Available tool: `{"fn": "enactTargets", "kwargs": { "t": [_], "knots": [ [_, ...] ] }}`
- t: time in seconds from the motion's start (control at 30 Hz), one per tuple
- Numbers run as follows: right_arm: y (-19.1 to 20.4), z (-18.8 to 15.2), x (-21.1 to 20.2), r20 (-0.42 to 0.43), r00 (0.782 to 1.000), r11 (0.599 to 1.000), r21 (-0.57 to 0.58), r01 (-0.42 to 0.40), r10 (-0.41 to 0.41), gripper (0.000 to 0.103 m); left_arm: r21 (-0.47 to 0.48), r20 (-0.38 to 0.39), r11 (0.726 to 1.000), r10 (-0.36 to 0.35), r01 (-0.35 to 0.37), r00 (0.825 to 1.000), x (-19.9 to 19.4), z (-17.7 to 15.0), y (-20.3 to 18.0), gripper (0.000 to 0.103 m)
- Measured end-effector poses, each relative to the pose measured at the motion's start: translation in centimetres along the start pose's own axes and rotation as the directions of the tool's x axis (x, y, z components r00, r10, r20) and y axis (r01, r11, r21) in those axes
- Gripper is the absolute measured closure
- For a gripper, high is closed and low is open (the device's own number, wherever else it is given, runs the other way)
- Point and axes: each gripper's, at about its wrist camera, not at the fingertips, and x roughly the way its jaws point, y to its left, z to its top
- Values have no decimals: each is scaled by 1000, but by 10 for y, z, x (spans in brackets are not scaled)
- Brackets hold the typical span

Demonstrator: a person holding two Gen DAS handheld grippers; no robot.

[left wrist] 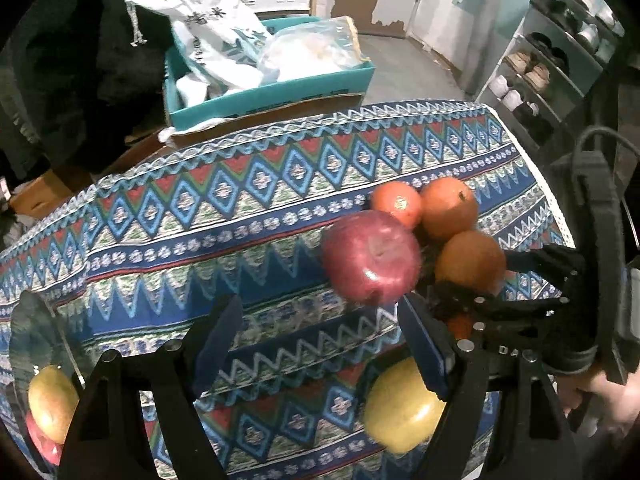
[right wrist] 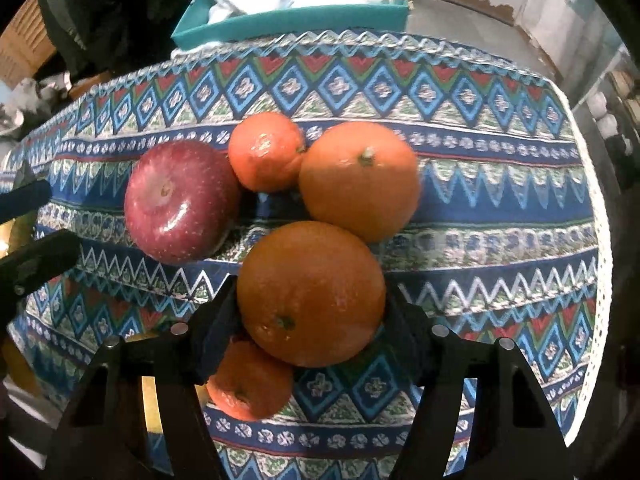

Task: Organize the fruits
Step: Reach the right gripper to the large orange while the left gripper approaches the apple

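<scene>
The right gripper (right wrist: 312, 320) has its fingers (right wrist: 216, 332) closed around a large orange (right wrist: 312, 292) on the patterned tabletop (right wrist: 500, 240). The left gripper (left wrist: 320, 344) hovers with fingers wide, nothing between them. Just beyond sit a red apple (right wrist: 180, 200), a second orange (right wrist: 360, 180) and a tangerine (right wrist: 266, 152), touching.

Red apple (right wrist: 180, 200), orange oranges (right wrist: 312, 292), yellow apple (left wrist: 400, 404), blue zigzag-patterned tablecloth (left wrist: 200, 240)

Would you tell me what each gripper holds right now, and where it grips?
The right gripper has its fingers against the two sides of the nearest orange. The left gripper holds nothing; only the tablecloth lies between its fingers.
</scene>
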Motion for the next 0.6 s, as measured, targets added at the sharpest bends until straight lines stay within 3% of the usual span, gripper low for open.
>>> {"fn": "enactTargets", "kwargs": {
  "t": [0.3,0.6],
  "knots": [
    [-39,-3,-30,61,997,995,92,35,-40,34,34,-30,999,-22,23,999,22,10,-24,21],
    [-56,0,-29,72,996,989,144,42,-53,34,28,-55,999,-37,39,998,46,16,-36,21]
  ]
}}
